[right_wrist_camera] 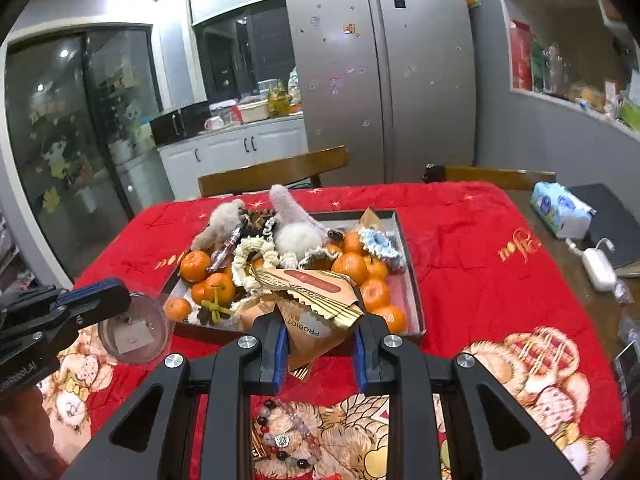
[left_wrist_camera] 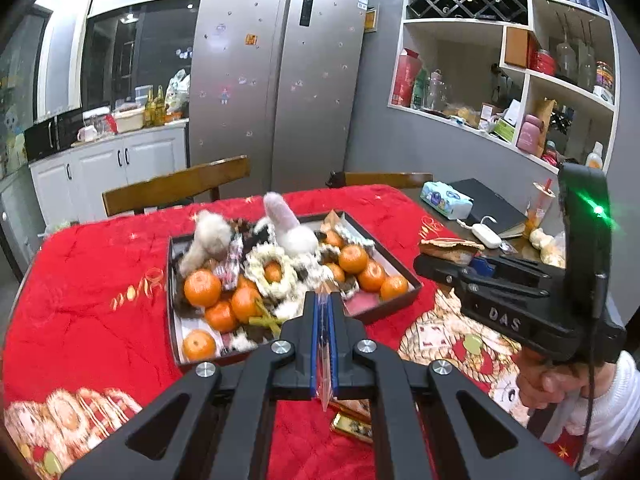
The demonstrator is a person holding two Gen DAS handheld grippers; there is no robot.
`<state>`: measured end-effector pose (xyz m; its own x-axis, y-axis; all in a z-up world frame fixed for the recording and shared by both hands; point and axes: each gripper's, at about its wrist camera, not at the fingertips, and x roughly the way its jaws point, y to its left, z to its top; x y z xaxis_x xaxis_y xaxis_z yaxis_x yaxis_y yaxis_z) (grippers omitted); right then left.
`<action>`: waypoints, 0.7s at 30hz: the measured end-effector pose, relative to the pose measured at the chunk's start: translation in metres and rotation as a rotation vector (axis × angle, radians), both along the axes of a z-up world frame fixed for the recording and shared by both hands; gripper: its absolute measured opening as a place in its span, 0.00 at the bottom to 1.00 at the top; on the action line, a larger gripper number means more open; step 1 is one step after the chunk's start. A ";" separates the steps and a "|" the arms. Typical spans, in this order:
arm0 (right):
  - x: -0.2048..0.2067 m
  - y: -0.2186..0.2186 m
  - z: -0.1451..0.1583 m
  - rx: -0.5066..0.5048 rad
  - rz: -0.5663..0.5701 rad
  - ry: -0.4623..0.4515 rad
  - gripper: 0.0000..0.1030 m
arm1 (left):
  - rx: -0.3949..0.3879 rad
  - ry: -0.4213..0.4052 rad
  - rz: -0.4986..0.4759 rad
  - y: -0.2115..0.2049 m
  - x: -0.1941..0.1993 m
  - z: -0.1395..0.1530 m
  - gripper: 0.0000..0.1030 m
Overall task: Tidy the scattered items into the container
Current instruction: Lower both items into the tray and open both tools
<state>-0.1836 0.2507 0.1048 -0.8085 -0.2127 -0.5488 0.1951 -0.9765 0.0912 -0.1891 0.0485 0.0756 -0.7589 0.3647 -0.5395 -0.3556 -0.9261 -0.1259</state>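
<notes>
Through the left wrist view: left gripper (left_wrist_camera: 325, 344) at 6 o'clock, jaws pinched tight on a thin clear disc (left_wrist_camera: 324, 360); tray (left_wrist_camera: 396, 292) of oranges (left_wrist_camera: 202, 288) at center. Right wrist view: right gripper (right_wrist_camera: 320, 344) at 6 o'clock clamps paper packets (right_wrist_camera: 316, 300), tray (right_wrist_camera: 412, 280) just beyond; bead bracelet (right_wrist_camera: 288, 436) on red cloth (right_wrist_camera: 480, 240) underneath.

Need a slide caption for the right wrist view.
Right tongs grip snack packets before the tray of tangerines.
</notes>
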 end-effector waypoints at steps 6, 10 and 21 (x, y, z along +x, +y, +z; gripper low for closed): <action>-0.015 -0.010 0.014 0.028 0.029 -0.008 0.23 | -0.020 -0.006 0.002 0.004 -0.021 0.013 0.04; -0.033 -0.013 0.020 0.028 0.039 -0.022 0.23 | -0.033 -0.006 0.017 0.008 -0.038 0.023 0.04; -0.096 -0.007 0.005 -0.049 0.060 -0.087 0.24 | -0.020 -0.020 0.048 0.004 -0.107 0.027 0.04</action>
